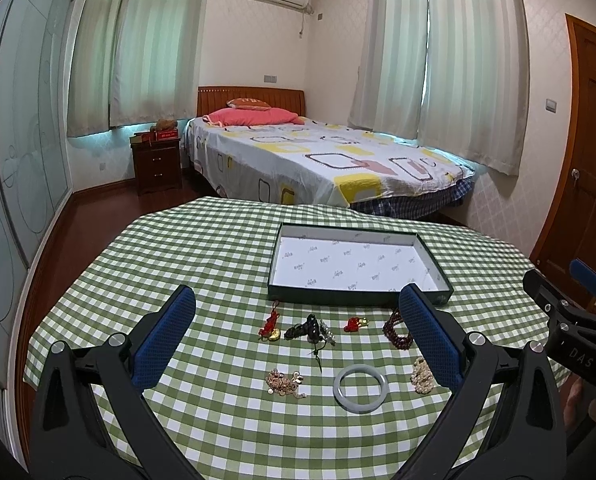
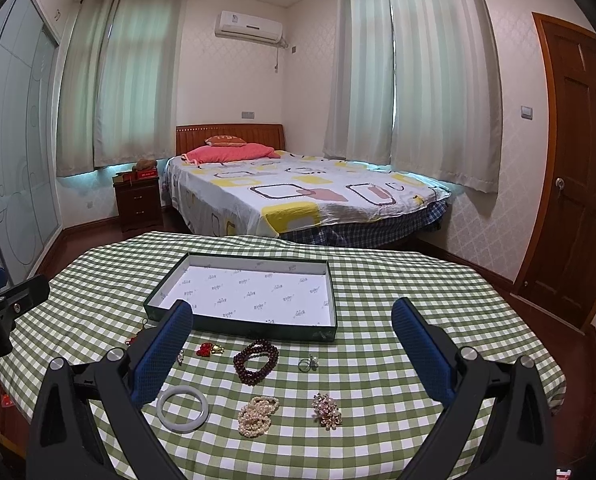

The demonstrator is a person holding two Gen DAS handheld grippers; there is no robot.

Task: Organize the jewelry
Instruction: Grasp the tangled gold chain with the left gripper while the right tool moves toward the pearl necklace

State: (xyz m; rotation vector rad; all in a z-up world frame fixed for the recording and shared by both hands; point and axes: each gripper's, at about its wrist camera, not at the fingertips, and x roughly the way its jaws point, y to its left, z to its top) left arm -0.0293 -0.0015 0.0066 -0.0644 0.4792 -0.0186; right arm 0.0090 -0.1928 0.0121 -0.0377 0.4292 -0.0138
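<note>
left gripper (image 1: 298,322) – jaws released; right gripper (image 2: 291,330) – jaws released; tray (image 2: 318,334) empty

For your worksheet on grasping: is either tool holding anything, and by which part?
Nothing is held. The left tool and right tool are open above the table, clear of the jewelry.

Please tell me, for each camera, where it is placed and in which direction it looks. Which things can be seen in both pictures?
Left wrist: sits on the left gripper, facing across the checked table toward the bed; its own open blue fingers show, and the right gripper at the right edge.
Right wrist: sits on the right gripper, facing the same way; the left gripper shows at the left edge.
Shared: the empty box, jade bangle, pearls, dark red beads.
</note>
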